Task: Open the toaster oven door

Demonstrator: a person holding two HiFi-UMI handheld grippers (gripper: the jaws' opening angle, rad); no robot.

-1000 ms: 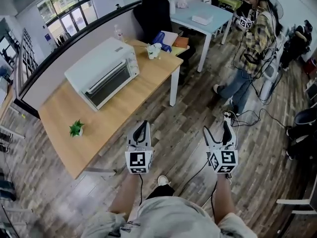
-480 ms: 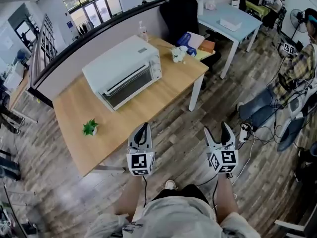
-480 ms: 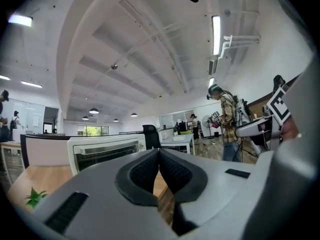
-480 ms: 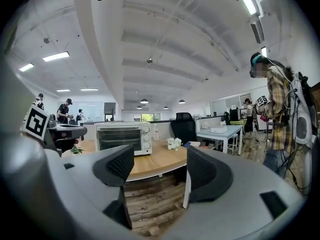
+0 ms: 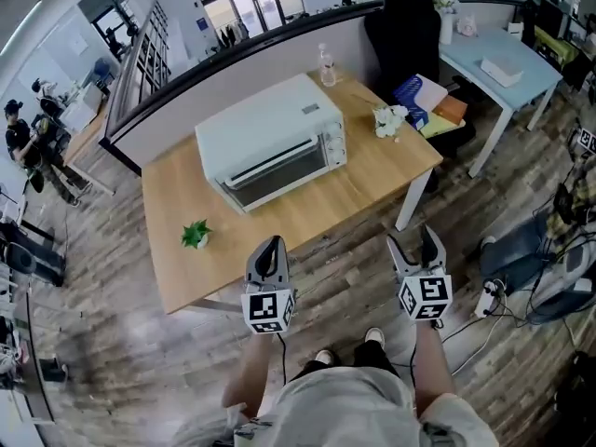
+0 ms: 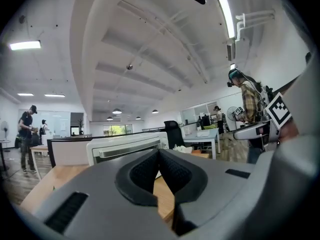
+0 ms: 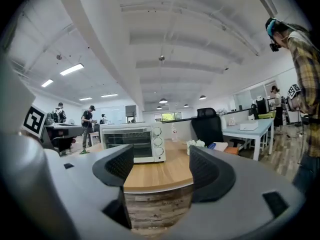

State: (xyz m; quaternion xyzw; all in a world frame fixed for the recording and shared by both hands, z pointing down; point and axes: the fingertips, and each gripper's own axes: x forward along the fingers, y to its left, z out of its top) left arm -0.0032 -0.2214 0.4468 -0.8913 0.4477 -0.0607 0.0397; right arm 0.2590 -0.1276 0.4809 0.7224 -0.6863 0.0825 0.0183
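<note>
The white toaster oven [image 5: 273, 141] stands on the wooden table [image 5: 317, 214], its glass door closed and the bar handle [image 5: 270, 163] along the door's top. Both grippers hang over the floor short of the table's near edge, well away from the oven. My left gripper [image 5: 270, 244] is shut, its pads meeting with nothing between them [image 6: 159, 153]. My right gripper [image 5: 410, 240] is open and empty [image 7: 160, 166]. The oven [image 6: 127, 149] shows beyond the left jaws, and the oven [image 7: 132, 143] also shows between the right jaws, far off.
A small green plant [image 5: 196, 235] sits near the table's left front. White flowers [image 5: 388, 119] and a bottle [image 5: 326, 63] are at the table's right and back. A black chair [image 5: 410, 26] and a light blue table [image 5: 503, 63] stand beyond. People stand at far left [image 5: 23, 147].
The head view has swung round, so the table and oven now sit more to the right and closer to centre. Both grippers keep their place in front of the body.
</note>
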